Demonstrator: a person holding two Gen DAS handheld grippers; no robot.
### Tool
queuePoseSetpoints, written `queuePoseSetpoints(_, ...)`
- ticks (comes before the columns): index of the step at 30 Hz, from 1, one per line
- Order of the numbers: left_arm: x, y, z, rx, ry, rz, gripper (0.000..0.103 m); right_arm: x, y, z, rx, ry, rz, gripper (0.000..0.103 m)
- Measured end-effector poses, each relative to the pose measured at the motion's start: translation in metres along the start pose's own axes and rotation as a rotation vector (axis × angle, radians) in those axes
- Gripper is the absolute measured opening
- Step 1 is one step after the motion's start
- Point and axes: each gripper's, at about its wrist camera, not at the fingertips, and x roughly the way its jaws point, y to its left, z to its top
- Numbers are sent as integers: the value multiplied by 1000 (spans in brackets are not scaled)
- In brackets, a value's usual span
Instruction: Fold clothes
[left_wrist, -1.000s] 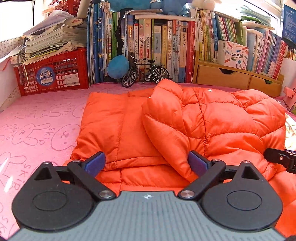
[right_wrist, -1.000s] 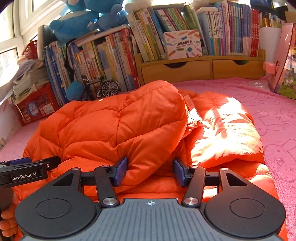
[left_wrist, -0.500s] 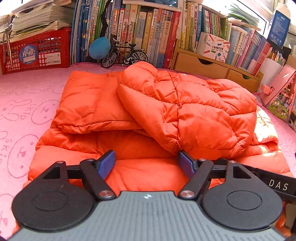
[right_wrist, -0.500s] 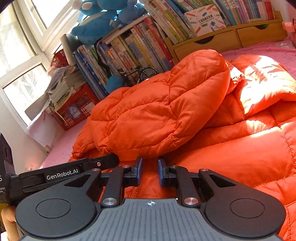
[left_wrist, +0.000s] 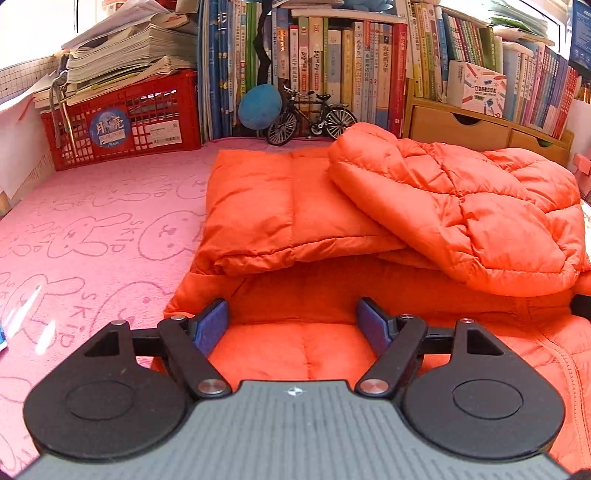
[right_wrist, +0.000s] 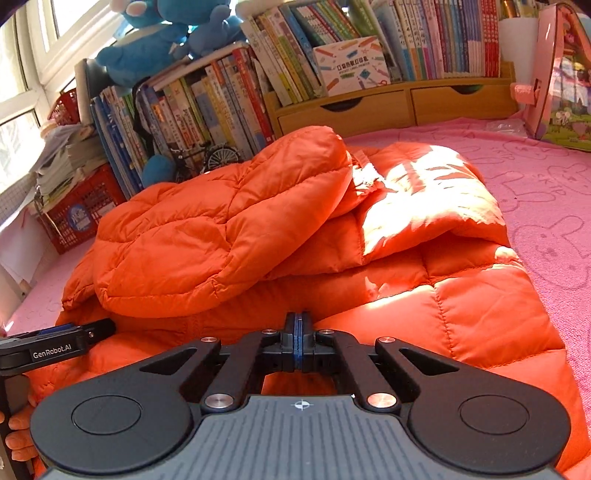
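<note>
While the left gripper (left_wrist: 293, 325) hangs over the near edge of the jacket (left_wrist: 332, 206), its jaws stand wide apart, with quilted fabric below and between them but neither blue pad pressing on it. Its jaws have just been closing a little. The jacket lies on the pink mat (left_wrist: 92, 229), partly folded: upper layers are turned back over the lower panel, and a sleeve (left_wrist: 461, 206) lies across the top towards the right. Behind it stand a toy bicycle (left_wrist: 310, 114), a red crate (left_wrist: 122, 125) and books (left_wrist: 332, 62).

In the right wrist view, the right gripper (right_wrist: 297, 341) has just been closing; its pads now meet with no gap showing. They sit low at the jacket's (right_wrist: 443, 295) near panel; whether any fabric is pinched between them I cannot tell. The left gripper (right_wrist: 55, 341) enters from the left edge, low over the same garment. Sunlight falls across the jacket's right side.
</note>
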Motion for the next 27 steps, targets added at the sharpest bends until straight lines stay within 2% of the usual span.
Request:
queuePoseSetpoints(3,0,16,-2,-42,5,54,82,-6,-19,0,19,-16,-46,0)
queuePoseSetpoints(4,0,23,-2,-63,10,61,86,-8,-25,0,25,-21,-60,0)
queuePoseSetpoints(6,0,29,-2,-65,12,49,86,-12,-37,0,38,-32,-87,0)
queuePoseSetpoints(8,-3,29,-3,-59,4,79,87,-16,-48,0,44,-43,-111,0)
queuePoseSetpoints(10,-5,30,-6,-38,-7,143,87,-20,-56,-1,42,-55,-134,0)
queuePoseSetpoints(13,-8,42,-7,-66,1,115,88,-26,-62,-4,-2,-75,-220,0)
queuePoseSetpoints(16,-9,50,-9,-52,-4,177,88,-30,-69,-6,-19,-87,-284,0)
queuePoseSetpoints(19,-10,57,-11,-70,-1,177,88,-32,-80,-8,-38,-99,-411,4)
queuePoseSetpoints(21,-10,54,-12,-57,-7,188,88,-35,-88,-10,-43,-104,-379,4)
queuePoseSetpoints(24,-11,45,-14,-5,-21,230,87,-41,-95,-12,-20,-112,-321,11)
queuePoseSetpoints(25,-11,42,-14,13,-25,244,87,-43,-96,-11,-11,-112,-303,16)
queuePoseSetpoints(27,-11,39,-14,24,-27,253,87,-48,-94,-11,-8,-115,-297,20)
